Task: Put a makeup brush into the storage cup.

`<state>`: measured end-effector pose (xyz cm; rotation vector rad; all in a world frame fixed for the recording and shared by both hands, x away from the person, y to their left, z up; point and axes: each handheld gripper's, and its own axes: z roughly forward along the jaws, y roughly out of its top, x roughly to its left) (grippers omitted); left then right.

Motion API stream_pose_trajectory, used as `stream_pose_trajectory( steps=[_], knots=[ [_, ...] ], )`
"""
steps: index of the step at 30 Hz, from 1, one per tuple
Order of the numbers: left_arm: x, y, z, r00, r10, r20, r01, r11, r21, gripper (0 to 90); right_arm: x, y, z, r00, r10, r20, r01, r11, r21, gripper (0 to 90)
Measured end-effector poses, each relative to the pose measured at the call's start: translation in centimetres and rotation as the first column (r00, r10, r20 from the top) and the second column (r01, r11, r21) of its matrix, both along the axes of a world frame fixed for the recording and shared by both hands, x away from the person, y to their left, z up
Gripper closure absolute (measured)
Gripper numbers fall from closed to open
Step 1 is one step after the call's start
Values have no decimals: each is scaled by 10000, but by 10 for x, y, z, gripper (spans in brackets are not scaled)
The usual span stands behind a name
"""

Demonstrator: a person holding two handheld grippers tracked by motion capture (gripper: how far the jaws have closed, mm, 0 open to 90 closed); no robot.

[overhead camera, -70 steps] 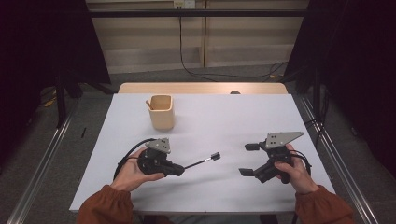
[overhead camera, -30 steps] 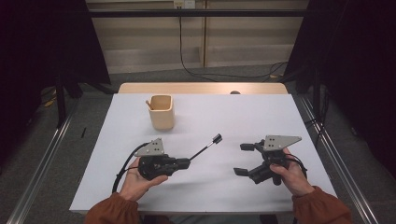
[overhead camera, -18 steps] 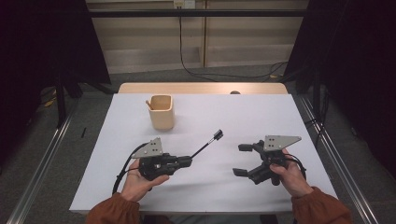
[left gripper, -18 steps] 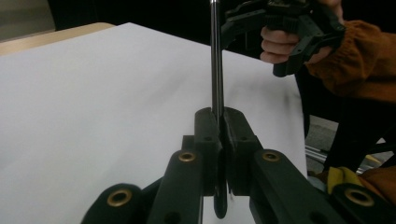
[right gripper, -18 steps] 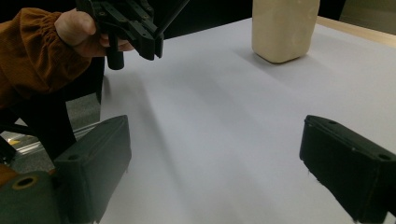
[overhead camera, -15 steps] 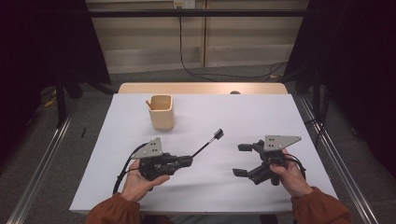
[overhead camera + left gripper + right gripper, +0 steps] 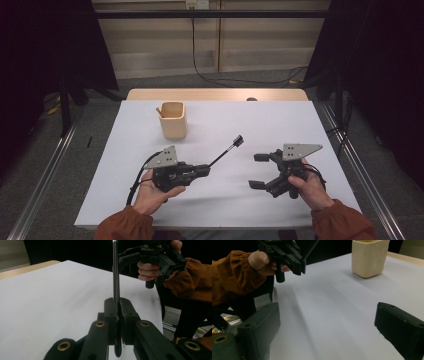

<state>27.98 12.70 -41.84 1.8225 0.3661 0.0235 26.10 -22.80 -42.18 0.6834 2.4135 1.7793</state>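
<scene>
Left gripper (image 7: 202, 170): clamping a thin black rod-like tool (image 7: 226, 151), lifting it above the white table's (image 7: 280, 120) near middle.
Right gripper (image 7: 255, 171): idling, jaws gaping, empty.
Progress: tool picked up; beige cup (image 7: 173, 119) near far-left edge likely awaiting it.
Unclear: tool's tip.

Table (image 7: 280, 125) matt white; cup (image 7: 173, 120) smooth beige plastic; rod (image 7: 115, 270) glossy metal.

We are seeing a plain white tabletop (image 7: 280, 125), a cream beige square cup (image 7: 173, 120), and rust-orange sleeves (image 7: 342, 225).
</scene>
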Motion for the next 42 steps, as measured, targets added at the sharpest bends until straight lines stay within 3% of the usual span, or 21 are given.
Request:
stream_pose_trajectory(
  steps=[6,12,18,27,29,42],
  knots=[
    [1,-9,2,9999,-132,62,132,9999,18,855,1,5,10,9998,69,170,-73,9996,281,83],
    [-1,-19,-5,9995,-300,-34,300,9995,-88,855,3,7,21,9994,187,279,-196,9992,337,100],
    [-1,-21,-7,9994,-341,-11,341,9994,-74,854,10,14,19,9982,583,145,-587,9980,249,282],
    [-2,-21,-7,9989,-460,79,460,9989,-25,855,17,24,21,9976,642,264,-649,9976,261,393],
    [-3,-22,-7,9989,-454,82,454,9990,-28,854,19,24,23,9970,734,258,-740,9970,223,462],
    [-2,-23,-9,9992,-389,96,389,9992,71,855,23,24,23,9978,650,92,-656,9948,778,585]
  ],
)
